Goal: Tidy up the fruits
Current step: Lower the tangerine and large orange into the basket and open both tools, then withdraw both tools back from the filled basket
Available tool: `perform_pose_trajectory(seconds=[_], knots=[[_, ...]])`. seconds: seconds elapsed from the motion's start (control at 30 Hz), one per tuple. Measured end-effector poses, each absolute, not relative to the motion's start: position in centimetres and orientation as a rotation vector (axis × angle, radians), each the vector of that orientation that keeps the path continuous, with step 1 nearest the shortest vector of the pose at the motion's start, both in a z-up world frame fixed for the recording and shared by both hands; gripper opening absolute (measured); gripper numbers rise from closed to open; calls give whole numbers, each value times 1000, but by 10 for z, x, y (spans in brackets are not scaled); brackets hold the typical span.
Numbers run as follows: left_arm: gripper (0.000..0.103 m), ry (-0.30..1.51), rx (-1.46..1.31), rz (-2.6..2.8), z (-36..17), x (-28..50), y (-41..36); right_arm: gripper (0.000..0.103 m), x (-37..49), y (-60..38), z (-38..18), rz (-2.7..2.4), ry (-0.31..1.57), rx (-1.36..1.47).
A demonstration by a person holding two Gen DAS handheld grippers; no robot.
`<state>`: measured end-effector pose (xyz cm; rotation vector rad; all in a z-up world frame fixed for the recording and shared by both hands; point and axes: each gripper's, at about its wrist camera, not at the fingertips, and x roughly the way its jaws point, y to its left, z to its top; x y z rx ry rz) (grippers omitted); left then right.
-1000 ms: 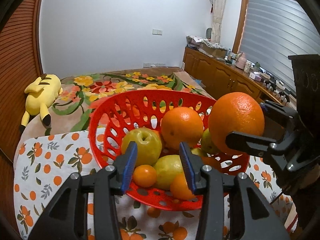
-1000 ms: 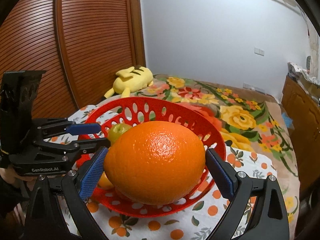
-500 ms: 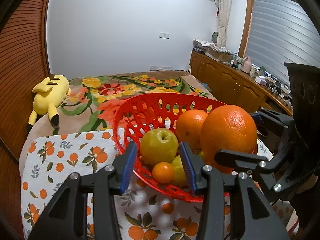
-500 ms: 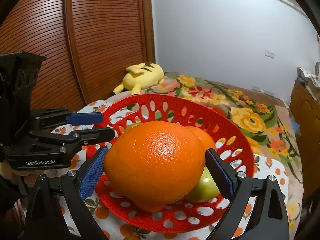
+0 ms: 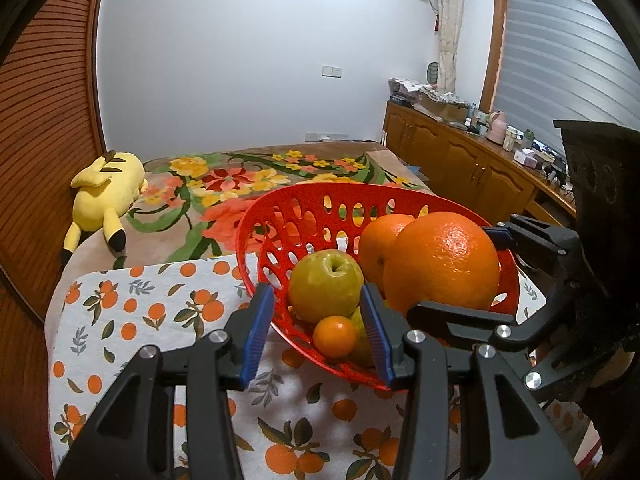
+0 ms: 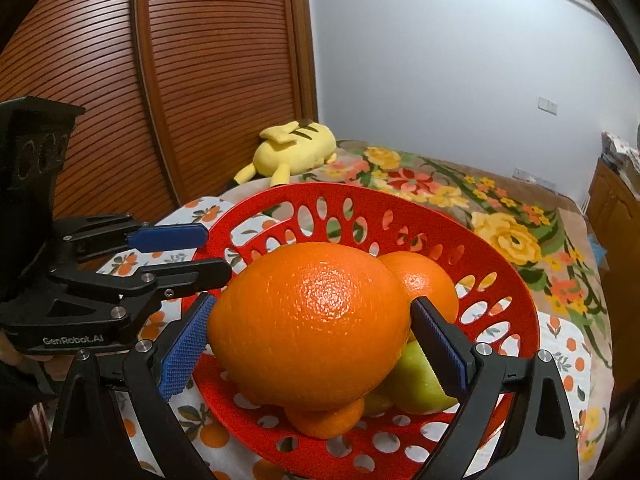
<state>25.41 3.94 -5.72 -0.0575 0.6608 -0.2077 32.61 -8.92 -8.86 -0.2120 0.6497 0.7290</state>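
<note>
The right gripper [image 6: 310,340] is clamped on a big orange [image 6: 310,320], one blue pad [image 6: 184,346] pressed to its left flank and the other to its right. The jaws stand wide, spread by the fruit's full width. The orange is glossy and pebbled, a bright highlight on top, somewhat egg-shaped through the fisheye. It is held over the red basket [image 6: 516,320], above the fruit already inside; whether it touches any of them cannot be told.

The left gripper [image 5: 318,332] is partly open with nothing between its pads. It sits at the basket's near-left rim, the right finger reaching over the rim and the left one outside it; contact with the rim cannot be told.

In the left view the basket holds a green apple [image 5: 326,286] at the near left, a small tangerine [image 5: 335,336] just in front of it, a second orange [image 5: 380,244] farther back, and a yellow-green fruit mostly hidden behind the finger. The held orange [image 5: 442,264] is at the right of the basket, beside the second orange.

The basket stands on a cloth [image 5: 132,320] printed with oranges, on a floral blanket [image 5: 224,184]. A yellow plush [image 5: 106,192] lies far left.
</note>
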Motion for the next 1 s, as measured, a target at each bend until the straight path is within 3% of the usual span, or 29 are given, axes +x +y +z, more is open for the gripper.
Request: perform_pose_trajectory(seconds=[1.0], knots=[[53, 639, -32, -165, -48, 208, 26, 99, 280, -140, -72, 542, 579, -129]])
